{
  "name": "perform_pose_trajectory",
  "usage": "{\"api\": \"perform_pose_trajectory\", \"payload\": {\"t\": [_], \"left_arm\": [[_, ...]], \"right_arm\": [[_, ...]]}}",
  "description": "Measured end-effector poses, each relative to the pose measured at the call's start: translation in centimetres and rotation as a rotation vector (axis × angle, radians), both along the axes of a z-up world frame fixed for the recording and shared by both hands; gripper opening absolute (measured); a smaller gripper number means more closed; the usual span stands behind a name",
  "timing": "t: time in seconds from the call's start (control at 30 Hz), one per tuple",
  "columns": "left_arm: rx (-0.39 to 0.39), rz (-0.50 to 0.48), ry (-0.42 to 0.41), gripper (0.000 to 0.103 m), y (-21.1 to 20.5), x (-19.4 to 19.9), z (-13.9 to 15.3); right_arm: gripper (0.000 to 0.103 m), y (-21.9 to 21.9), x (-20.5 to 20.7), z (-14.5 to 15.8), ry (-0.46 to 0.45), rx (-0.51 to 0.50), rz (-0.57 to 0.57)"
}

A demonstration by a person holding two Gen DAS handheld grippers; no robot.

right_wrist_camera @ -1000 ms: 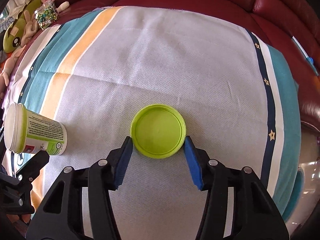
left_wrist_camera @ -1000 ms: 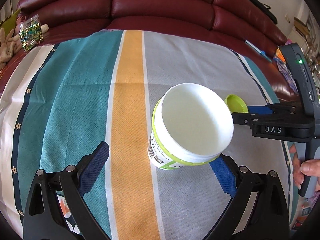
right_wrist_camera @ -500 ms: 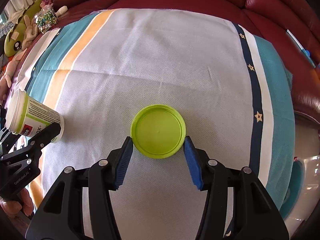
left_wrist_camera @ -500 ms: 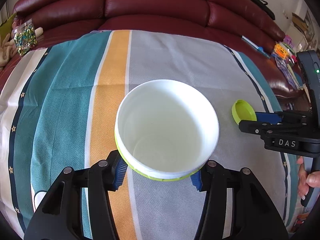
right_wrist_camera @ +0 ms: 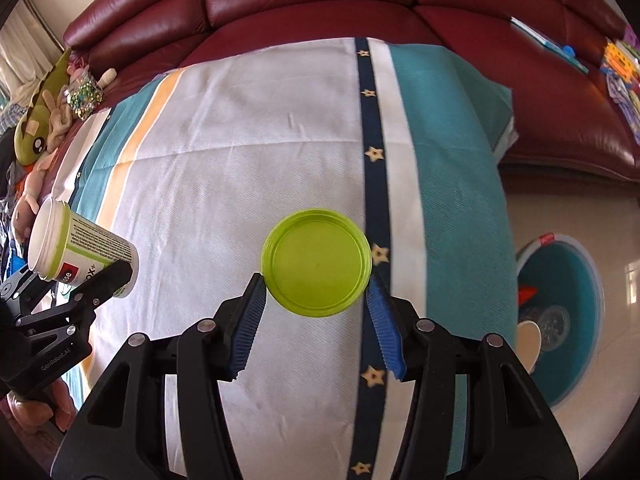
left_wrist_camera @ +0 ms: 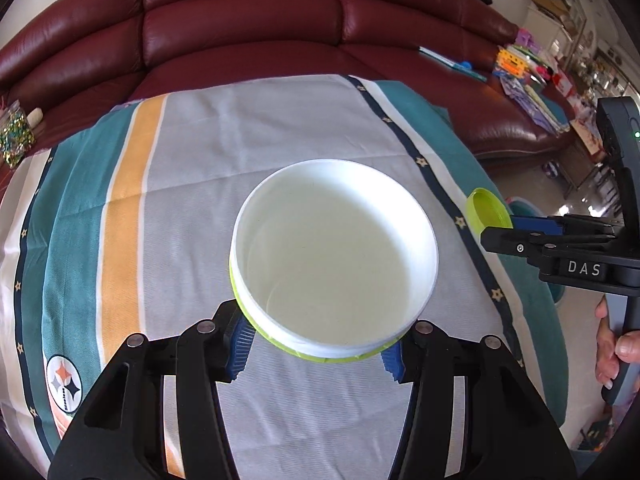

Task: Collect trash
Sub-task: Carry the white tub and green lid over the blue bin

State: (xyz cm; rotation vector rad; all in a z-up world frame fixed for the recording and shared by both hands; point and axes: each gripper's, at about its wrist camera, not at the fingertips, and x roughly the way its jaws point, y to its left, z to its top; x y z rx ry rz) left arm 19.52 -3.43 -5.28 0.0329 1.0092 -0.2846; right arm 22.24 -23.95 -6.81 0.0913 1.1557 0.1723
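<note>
Left gripper [left_wrist_camera: 316, 344] fingers clamp the white tub [left_wrist_camera: 334, 256], mouth up, above the striped surface [left_wrist_camera: 192, 160]. Right gripper [right_wrist_camera: 316, 320] fingers pinch the green lid [right_wrist_camera: 316, 262] flat — the bin [right_wrist_camera: 560, 320] lies on the floor, nearer the right.

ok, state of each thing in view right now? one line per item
left hand-held gripper: shut on white tub, held off the cloth
white tub: lid off, looks empty
right hand-held gripper: shut on green lid
green lid: off the tub, hollow side up
teal bin: open, some items inside
</note>
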Motion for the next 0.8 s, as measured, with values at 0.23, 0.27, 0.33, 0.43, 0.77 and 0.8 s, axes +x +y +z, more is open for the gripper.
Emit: {"api": "perform_pose_trajectory", "payload": {"t": [0.23,0.27,0.33,0.43,0.77,0.8], "left_arm": [[-0.010,-0.148,0.009,0.053,-8.2,-1.3,0.8],[-0.011,-0.173,0.011,0.053,-9.4,-1.5,0.9],[-0.012,-0.227,0.017,0.053,-12.1,-1.9,1.0],[-0.013,-0.298,0.028,0.053,-16.0,-2.4,0.9],[-0.002,-0.476,0.093,0.053,-28.1,-3.6,-1.0],[0.000,-0.488,0.102,0.053,-29.0,-3.7,-1.4]], "right_arm": [[0.050,-8.4,-4.9,1.3,-0.035,0.044,-0.126],[0.050,-9.9,-5.7,1.6,-0.042,0.049,-0.147],[0.050,-12.7,-7.3,2.0,-0.052,0.047,-0.189],[0.050,-16.7,-9.5,2.4,-0.058,0.039,-0.253],[0.050,-25.8,-13.3,0.6,-0.032,0.073,-0.389],[0.050,-26.3,-13.4,0.1,-0.022,0.084,-0.394]]}}
